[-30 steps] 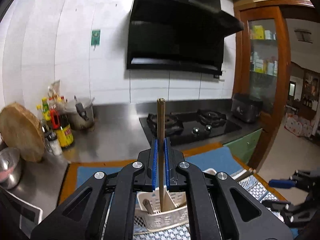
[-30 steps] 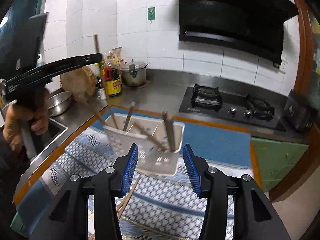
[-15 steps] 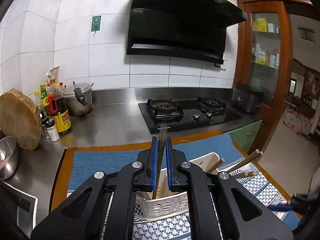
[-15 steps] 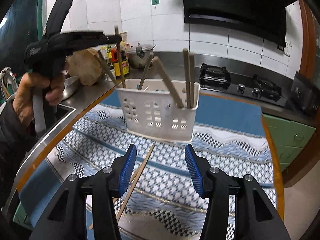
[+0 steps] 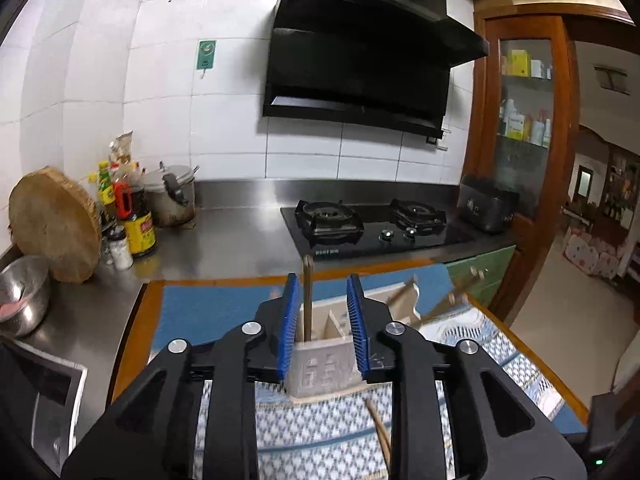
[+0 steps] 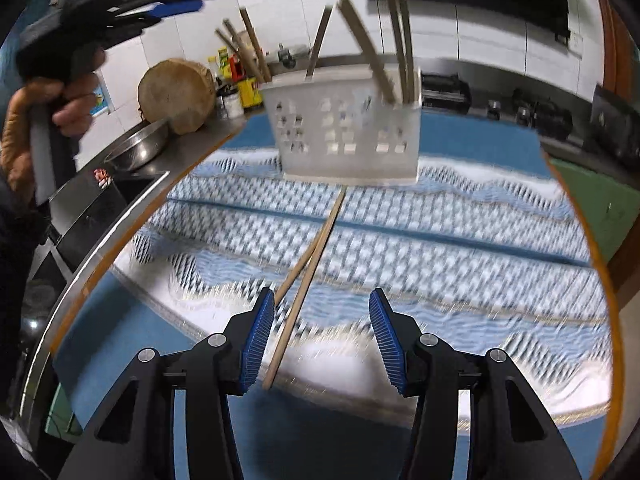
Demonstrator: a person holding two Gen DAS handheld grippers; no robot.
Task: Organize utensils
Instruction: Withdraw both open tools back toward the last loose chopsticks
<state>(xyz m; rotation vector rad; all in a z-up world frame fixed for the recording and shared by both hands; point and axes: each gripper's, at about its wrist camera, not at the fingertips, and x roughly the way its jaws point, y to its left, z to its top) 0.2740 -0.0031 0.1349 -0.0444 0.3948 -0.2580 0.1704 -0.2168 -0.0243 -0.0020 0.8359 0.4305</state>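
Note:
A white slotted utensil holder [image 5: 320,368] stands on the patterned cloth, just beyond my left gripper [image 5: 323,320]. The left jaws are opening. A wooden chopstick [image 5: 307,296] stands upright in the holder between them, close to the left pad, and is not gripped. In the right wrist view the holder [image 6: 344,140] carries several chopsticks. Two loose chopsticks [image 6: 308,276] lie crossed on the cloth. My right gripper [image 6: 322,340] hangs low over their near ends. Its jaws are closing, and one chopstick's end lies between them, untouched by the pads. The left gripper [image 6: 176,0] shows at the top left in a person's hand.
A blue mat [image 5: 208,312] lies under the patterned cloth [image 6: 440,248] on a wood-edged table. Behind are a steel counter with a gas hob [image 5: 372,228], sauce bottles [image 5: 140,232], a pot, a round wooden block [image 5: 56,224] and a steel bowl [image 6: 140,148]. A sink lies to the left.
The left jaws have parted and let go of the chopstick, which has dropped into the holder. The right gripper has sunk toward the two chopsticks on the cloth.

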